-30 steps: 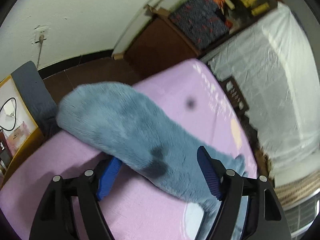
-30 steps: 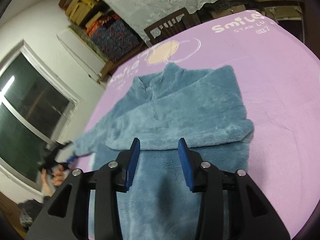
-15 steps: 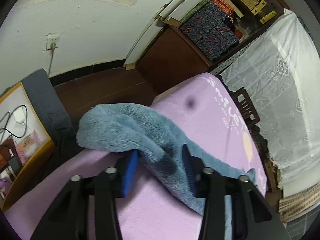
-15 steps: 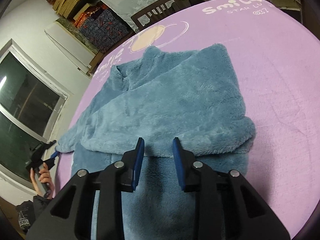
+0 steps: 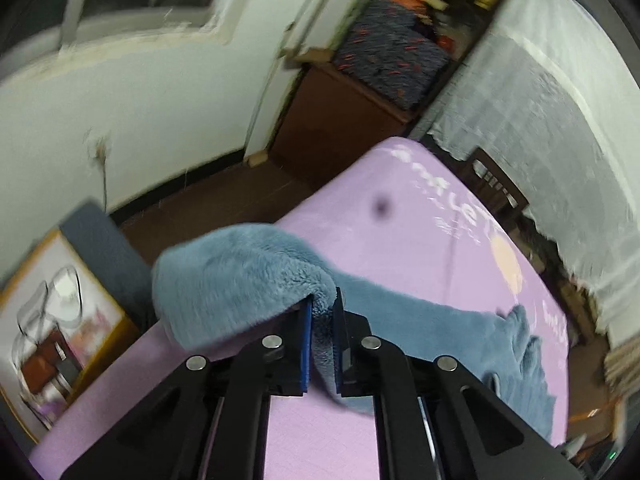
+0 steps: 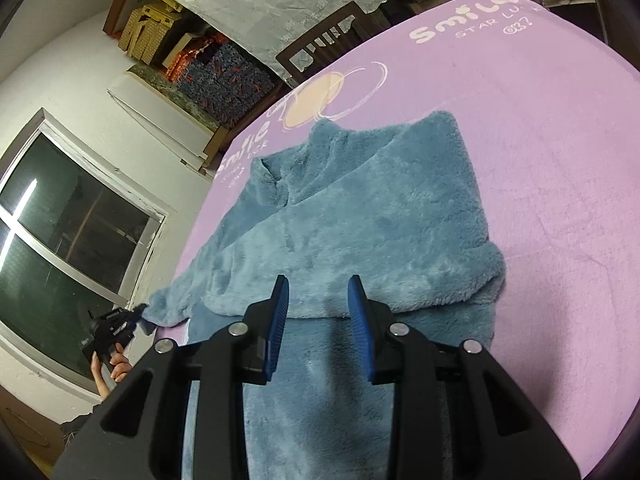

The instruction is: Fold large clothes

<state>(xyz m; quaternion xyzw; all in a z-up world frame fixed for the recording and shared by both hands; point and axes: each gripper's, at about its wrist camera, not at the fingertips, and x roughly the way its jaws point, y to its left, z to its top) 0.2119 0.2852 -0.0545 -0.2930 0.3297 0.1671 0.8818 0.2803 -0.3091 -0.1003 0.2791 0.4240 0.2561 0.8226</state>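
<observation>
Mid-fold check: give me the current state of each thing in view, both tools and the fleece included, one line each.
Left tool: shut on the sleeve, its jaws have just closed.
Sleeve: pinched near its end, lifted off the sheet, cuff drooping.
Right tool: open, above the folded edge, gripping nothing.
Blue fleece: spread on the sheet, one side already folded across the body.
Purple sheet: flat, bare around the garment.

Fluffy blue fleece garment [image 6: 376, 216], matt lilac bedsheet [image 6: 560, 168]
</observation>
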